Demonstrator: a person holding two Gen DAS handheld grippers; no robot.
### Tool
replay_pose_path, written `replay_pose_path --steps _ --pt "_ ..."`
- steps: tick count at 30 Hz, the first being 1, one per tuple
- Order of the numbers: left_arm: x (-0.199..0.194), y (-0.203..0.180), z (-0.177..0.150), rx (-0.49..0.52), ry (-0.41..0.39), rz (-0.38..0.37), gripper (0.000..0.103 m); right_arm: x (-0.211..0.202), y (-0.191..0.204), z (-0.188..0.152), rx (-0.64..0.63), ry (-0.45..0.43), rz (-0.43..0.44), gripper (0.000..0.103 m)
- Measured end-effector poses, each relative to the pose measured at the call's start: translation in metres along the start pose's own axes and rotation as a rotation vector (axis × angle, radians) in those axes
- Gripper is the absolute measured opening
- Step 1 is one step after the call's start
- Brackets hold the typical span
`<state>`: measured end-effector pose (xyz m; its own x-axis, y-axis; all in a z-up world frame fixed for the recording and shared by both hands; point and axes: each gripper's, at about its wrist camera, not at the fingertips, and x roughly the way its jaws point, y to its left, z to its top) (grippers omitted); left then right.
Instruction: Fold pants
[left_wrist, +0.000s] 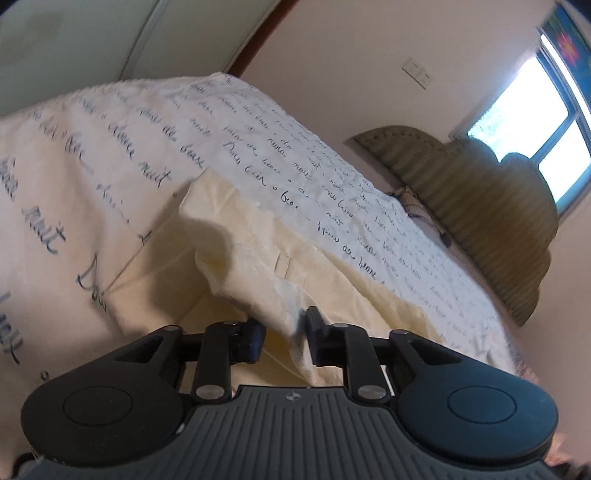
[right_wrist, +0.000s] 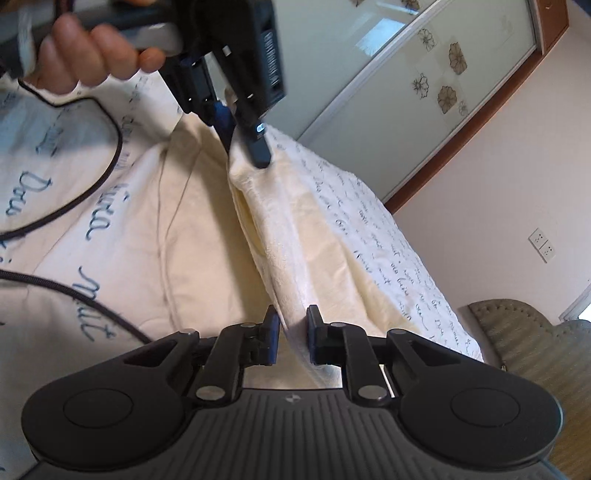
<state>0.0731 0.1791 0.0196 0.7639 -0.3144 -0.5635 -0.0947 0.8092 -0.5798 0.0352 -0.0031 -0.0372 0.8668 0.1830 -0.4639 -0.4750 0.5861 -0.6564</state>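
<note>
Cream pants (left_wrist: 258, 240) lie on a bed with a white sheet printed in dark script (left_wrist: 110, 147). My left gripper (left_wrist: 286, 338) is shut on a lifted fold of the cream cloth, which hangs down from between its pads. In the right wrist view the pants (right_wrist: 314, 258) rise in a taut ridge between both grippers. My right gripper (right_wrist: 291, 338) is shut on the near end of that ridge. The left gripper (right_wrist: 245, 147) pinches the far end, held by a person's hand (right_wrist: 85, 51). The rest of the pants lies flat to the left of the ridge.
A padded olive headboard (left_wrist: 480, 206) stands at the bed's far end below a bright window (left_wrist: 535, 122). A dark cable (right_wrist: 92, 184) loops over the sheet (right_wrist: 55, 206) at left. A sliding wardrobe door with flower prints (right_wrist: 369, 92) stands behind the bed.
</note>
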Motion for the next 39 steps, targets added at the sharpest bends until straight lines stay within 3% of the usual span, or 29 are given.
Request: replay_pose_path --steps 6,10,12,13,14,16,17,24,26,30,32,36,38,39 --pt "0.006 0.004 0.002 -0.086 0.004 -0.010 0.045 0.007 0.019 -0.003 -0.029 0.025 -0.079 0.015" --pt "0.005 0.002 0.000 -0.109 0.009 -0.046 0.072 0.012 0.013 0.000 -0.011 0.057 -0.097 0.015" --pt "0.002 0.000 -0.004 -0.092 0.004 -0.032 0.073 0.013 0.009 0.001 0.008 0.064 -0.080 0.015" --pt "-0.001 0.000 -0.006 -0.078 -0.006 -0.021 0.068 0.013 0.009 0.002 0.015 0.066 -0.074 0.015" --pt "-0.004 0.000 -0.007 -0.077 -0.023 -0.009 0.056 0.012 0.007 0.004 0.018 0.062 -0.073 0.014" --pt "-0.008 -0.001 -0.007 -0.035 -0.048 0.024 0.010 0.013 0.006 0.005 0.025 0.067 -0.066 0.011" --pt "-0.010 -0.001 -0.007 -0.014 -0.056 0.032 0.008 0.013 0.006 0.006 0.031 0.067 -0.066 0.010" --pt "-0.029 0.005 0.000 0.061 -0.107 0.053 0.005 0.001 0.002 0.031 0.107 -0.001 -0.017 0.009" --pt "-0.027 0.008 0.004 0.091 -0.075 0.070 0.005 0.002 0.010 0.035 0.087 -0.001 0.001 0.009" --pt "-0.010 0.029 -0.002 0.040 0.011 0.103 0.006 0.010 0.025 0.030 0.047 0.034 0.037 0.008" --pt "-0.013 0.038 -0.004 0.002 0.006 0.100 0.006 0.005 0.024 0.033 0.065 0.025 0.045 0.008" --pt "-0.015 0.031 -0.002 0.065 -0.027 0.142 0.007 0.005 0.024 0.038 0.086 0.019 0.075 0.008" --pt "-0.007 0.035 -0.003 0.050 0.014 0.163 0.009 0.014 0.032 0.034 0.066 0.035 0.075 0.009" --pt "-0.006 0.036 -0.004 0.050 0.015 0.165 0.020 0.015 0.034 0.031 0.073 0.033 0.069 0.010"
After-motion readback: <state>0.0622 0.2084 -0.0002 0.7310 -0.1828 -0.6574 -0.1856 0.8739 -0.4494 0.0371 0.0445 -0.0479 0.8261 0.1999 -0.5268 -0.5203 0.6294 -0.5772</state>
